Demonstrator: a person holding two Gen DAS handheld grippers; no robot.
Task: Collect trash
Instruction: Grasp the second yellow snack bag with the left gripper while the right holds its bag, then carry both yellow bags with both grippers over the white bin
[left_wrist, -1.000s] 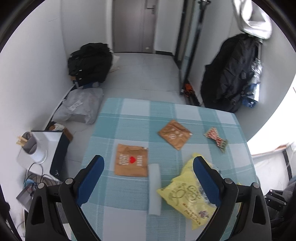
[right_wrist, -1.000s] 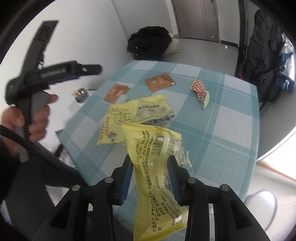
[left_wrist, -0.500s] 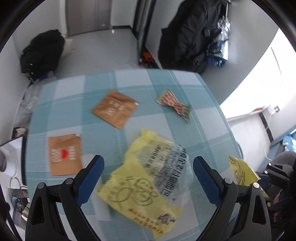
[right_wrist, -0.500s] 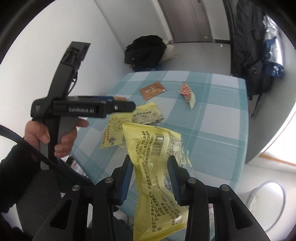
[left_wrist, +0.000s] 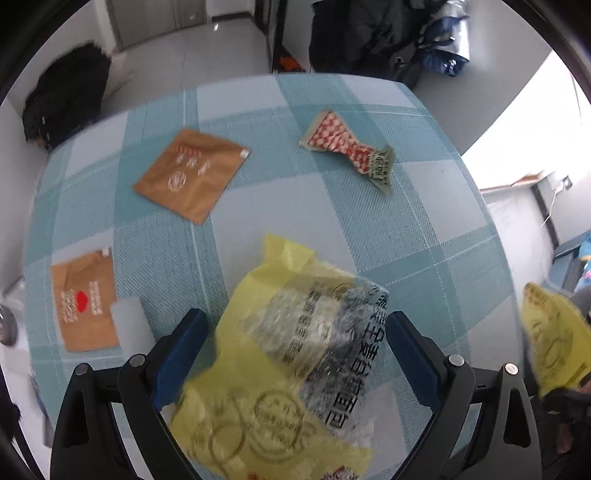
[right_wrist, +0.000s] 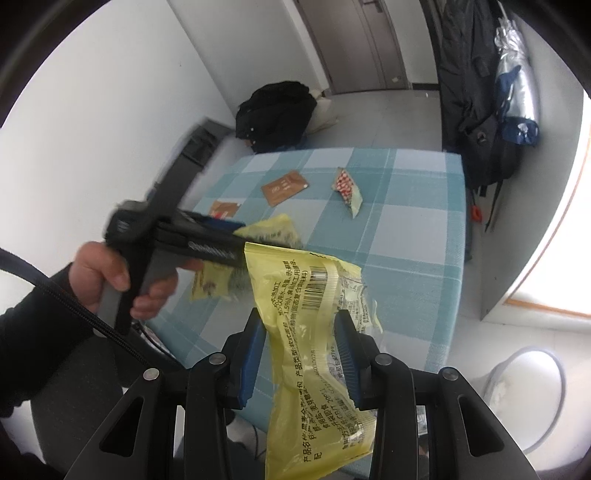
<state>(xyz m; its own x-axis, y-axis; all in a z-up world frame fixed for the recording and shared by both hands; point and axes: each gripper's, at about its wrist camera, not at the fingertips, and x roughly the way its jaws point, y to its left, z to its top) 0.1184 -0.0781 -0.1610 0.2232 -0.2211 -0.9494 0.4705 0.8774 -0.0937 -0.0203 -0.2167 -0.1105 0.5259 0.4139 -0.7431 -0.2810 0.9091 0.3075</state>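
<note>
Left claw (left_wrist: 295, 334) over wrapper (left_wrist: 280, 369), packets (left_wrist: 190, 173) beyond

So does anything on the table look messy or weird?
Yes. Empty wrappers lie scattered on the checked tablecloth: a crumpled yellow bag, two brown sachets and a twisted red-and-white wrapper. Nothing looks spilled.

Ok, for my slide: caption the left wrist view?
Open left gripper poised over a yellow wrapper on the checked tablecloth.

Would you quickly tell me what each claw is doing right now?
Left claw: open, above the yellow wrapper on the table.
Right claw: shut on a yellow snack bag.
</note>
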